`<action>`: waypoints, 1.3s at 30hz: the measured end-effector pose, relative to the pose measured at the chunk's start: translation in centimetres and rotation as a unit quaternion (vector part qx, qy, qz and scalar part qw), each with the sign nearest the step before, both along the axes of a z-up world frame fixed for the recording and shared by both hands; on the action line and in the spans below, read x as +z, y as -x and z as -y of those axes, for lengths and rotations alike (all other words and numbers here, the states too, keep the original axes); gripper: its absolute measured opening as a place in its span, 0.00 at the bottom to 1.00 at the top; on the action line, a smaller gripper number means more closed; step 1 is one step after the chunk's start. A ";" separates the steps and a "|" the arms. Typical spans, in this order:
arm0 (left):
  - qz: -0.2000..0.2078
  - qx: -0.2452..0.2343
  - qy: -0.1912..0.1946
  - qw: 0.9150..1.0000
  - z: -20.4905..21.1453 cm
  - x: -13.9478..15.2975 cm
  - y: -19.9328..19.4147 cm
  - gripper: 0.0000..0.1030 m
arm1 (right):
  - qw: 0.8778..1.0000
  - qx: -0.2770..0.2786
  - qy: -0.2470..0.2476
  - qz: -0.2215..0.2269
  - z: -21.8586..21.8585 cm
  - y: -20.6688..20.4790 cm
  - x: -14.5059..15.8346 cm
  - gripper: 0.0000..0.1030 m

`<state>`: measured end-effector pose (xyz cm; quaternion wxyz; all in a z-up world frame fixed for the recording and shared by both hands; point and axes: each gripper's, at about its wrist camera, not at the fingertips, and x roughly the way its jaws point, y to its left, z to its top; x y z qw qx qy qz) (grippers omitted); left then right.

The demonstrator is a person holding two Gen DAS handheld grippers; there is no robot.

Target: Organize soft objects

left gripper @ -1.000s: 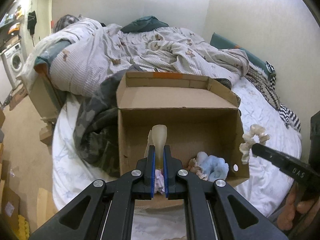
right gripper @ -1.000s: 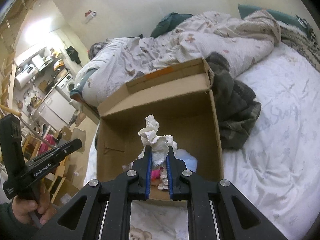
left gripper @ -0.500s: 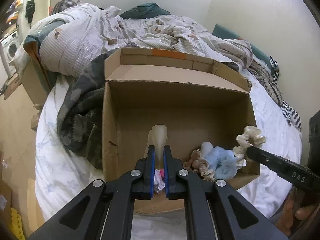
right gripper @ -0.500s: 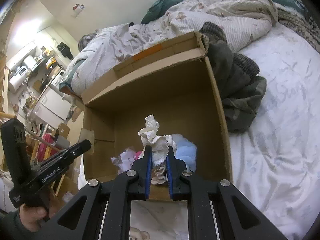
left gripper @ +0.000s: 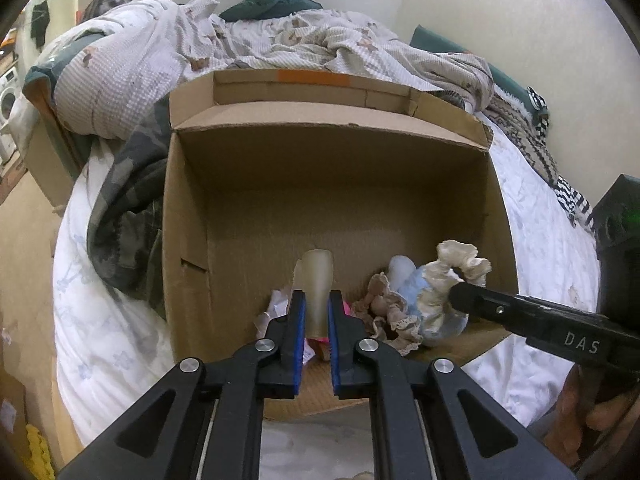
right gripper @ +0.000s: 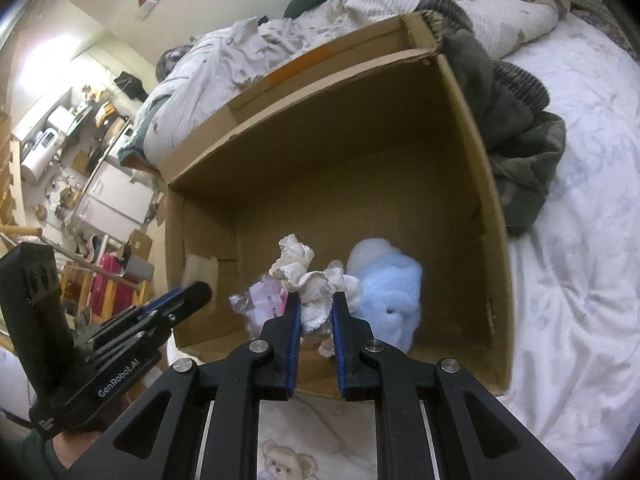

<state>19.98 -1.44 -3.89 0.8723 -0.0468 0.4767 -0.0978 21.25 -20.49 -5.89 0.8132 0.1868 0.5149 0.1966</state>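
An open cardboard box [left gripper: 320, 184] stands on the bed; it also shows in the right wrist view [right gripper: 472, 128]. My left gripper [left gripper: 317, 304] is shut on a pale translucent soft piece [left gripper: 318, 280] over the box's near edge. My right gripper [right gripper: 316, 308] is shut on a cream ruffled scrunchie [right gripper: 308, 276], which also shows in the left wrist view [left gripper: 452, 272], held just above the box floor. Inside the box lie a light blue plush [right gripper: 388, 280], a beige frilly piece [left gripper: 384, 312] and a small clear packet with pink inside [right gripper: 260, 300].
A dark camouflage garment [left gripper: 128, 208] lies against the box's left side. A rumpled bear-print duvet [left gripper: 240, 40] is heaped behind the box. White bedsheet [right gripper: 580, 264] spreads to the right. Cluttered shelves and appliances [right gripper: 60, 140] stand off the bed's left.
Both grippers have moved forward and down over the box with their loads still held. The box now fills more of each view, and the scrunchie hangs lower, close to the blue plush.
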 end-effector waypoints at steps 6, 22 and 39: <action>-0.029 -0.002 -0.001 1.000 0.4 -0.8 0.0 0.30 | 1.000 -0.007 -0.021 -0.016 0.3 -0.3 -0.4 0.35; 0.032 0.065 -0.080 0.994 -1.0 2.0 1.7 0.65 | 0.986 -0.071 0.125 0.084 0.5 1.4 3.5 0.89; 0.087 0.092 -0.056 0.990 -3.4 6.5 8.5 0.99 | 0.985 -0.078 0.118 0.098 1.3 7.8 6.9 0.89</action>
